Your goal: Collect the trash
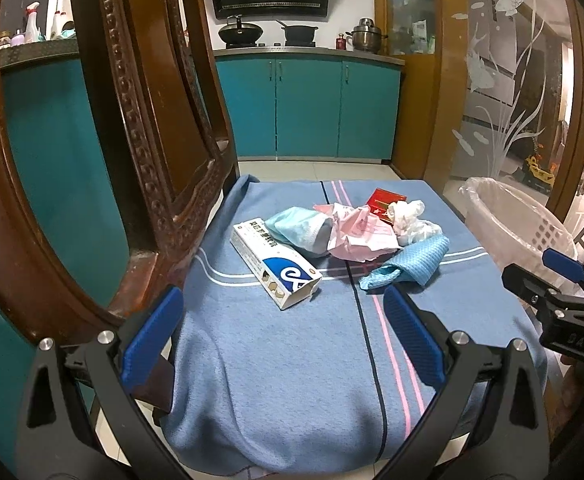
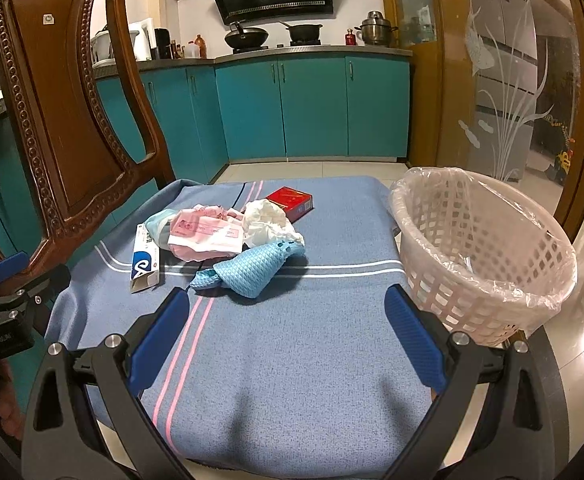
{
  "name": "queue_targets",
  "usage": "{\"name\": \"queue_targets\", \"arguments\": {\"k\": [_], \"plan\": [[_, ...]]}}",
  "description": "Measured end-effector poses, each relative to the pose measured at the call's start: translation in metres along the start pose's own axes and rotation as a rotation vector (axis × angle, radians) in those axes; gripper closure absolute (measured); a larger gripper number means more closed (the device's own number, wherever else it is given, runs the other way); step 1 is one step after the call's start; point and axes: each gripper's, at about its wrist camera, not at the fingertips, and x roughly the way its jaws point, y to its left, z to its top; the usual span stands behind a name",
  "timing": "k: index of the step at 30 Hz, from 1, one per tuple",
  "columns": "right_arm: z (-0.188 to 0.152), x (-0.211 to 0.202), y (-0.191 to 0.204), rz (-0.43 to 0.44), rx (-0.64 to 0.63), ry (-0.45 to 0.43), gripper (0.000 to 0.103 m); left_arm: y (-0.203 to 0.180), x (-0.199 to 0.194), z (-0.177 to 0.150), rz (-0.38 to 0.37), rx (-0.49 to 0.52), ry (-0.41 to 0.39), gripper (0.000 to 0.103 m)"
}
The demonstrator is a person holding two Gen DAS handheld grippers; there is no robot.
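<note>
Blue blanket [image 2: 292,360] – w/ trash pile [image 2: 228,240], lined basket [image 2: 488,256]

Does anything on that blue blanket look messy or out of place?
Yes: a heap of litter sits mid-blanket: an open-ended toothpaste box, a used face mask, crumpled pink paper, wadded tissue, a blue cloth and a red box. The lined basket beside it looks nearly empty.

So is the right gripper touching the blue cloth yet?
Apart. The right wrist view shows bare blanket between the open right gripper and the blue cloth.
</note>
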Motion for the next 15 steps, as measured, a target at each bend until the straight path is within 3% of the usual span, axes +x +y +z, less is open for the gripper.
{"name": "queue_targets", "arguments": {"k": [6, 9, 11, 15], "plan": [[0.002, 0.007, 0.002, 0.027, 0.024, 0.02, 0.007, -0.004, -0.001, 0.0, -0.01, 0.01, 0.0, 0.003], [0.008, 0.026, -0.006, 0.124, 0.167, 0.074, 0.008, -0.005, -0.002, 0.001, -0.017, 0.003, 0.0, 0.003], [0.01, 0.048, -0.016, 0.196, 0.3, 0.127, 0.021, -0.007, -0.001, 0.001, -0.02, 0.005, 0.002, 0.003], [0.01, 0.093, -0.031, 0.253, 0.494, 0.217, 0.04, -0.011, 0.0, 0.0, -0.023, 0.011, 0.006, 0.003]]}}
